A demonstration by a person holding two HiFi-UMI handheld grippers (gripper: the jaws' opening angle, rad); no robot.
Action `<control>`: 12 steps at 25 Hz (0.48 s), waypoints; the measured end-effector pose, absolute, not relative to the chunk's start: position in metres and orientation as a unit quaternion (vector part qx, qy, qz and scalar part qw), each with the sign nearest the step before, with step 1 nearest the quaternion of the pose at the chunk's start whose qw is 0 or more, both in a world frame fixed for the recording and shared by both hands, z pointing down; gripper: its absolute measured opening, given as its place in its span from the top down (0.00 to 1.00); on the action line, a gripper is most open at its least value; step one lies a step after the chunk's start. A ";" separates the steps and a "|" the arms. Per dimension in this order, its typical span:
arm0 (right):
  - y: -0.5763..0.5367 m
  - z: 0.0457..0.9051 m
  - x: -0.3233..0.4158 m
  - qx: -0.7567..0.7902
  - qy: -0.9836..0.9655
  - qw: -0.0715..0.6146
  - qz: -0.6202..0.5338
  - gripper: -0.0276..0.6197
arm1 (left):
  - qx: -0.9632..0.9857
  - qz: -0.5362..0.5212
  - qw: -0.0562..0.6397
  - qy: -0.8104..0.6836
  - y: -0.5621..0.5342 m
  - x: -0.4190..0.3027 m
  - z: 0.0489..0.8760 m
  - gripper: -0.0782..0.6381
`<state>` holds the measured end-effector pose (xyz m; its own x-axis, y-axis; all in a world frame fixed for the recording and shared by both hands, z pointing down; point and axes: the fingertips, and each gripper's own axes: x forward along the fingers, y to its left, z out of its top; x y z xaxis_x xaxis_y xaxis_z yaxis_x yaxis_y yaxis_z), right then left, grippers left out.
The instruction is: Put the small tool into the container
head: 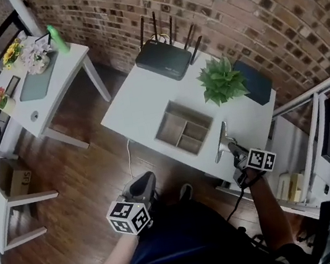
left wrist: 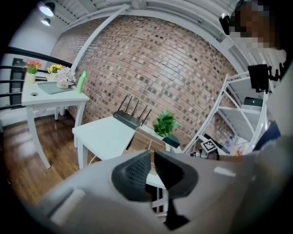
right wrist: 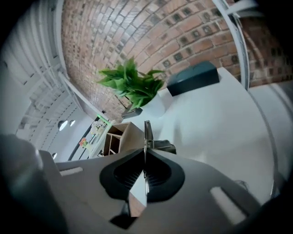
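pads of my right gripper point(head: 236, 151) are pressed shut on the small tool point(head: 222, 142), a thin flat metal piece that i see edge-on between them in the right gripper view. its blade sticks out past the tips toward the plant point(head: 222, 79). the tool stands steeply at the front right edge of the white table point(head: 140, 95), just to the right of the wooden container point(head: 190, 109) and outside its compartments. i cannot tell whether it touches the tabletop. my left gripper point(head: 143, 183) hangs low in front of the table, jaws a narrow gap apart with nothing between them.
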<state>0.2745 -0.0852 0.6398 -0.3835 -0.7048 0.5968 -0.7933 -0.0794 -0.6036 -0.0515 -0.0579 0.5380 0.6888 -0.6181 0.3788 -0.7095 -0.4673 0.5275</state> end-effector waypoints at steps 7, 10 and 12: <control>-0.124 0.537 0.244 0.543 -0.762 0.086 0.343 0.94 | 0.854 0.053 0.337 -0.392 -0.063 -0.056 0.533 0.86; -0.142 0.511 0.216 0.507 -0.804 0.135 0.279 0.94 | 0.852 0.051 0.337 -0.397 -0.062 -0.060 0.533 0.86; -0.155 0.504 0.198 0.481 -0.825 0.176 0.241 0.94 | 0.849 0.048 0.337 -0.403 -0.062 -0.064 0.533 0.86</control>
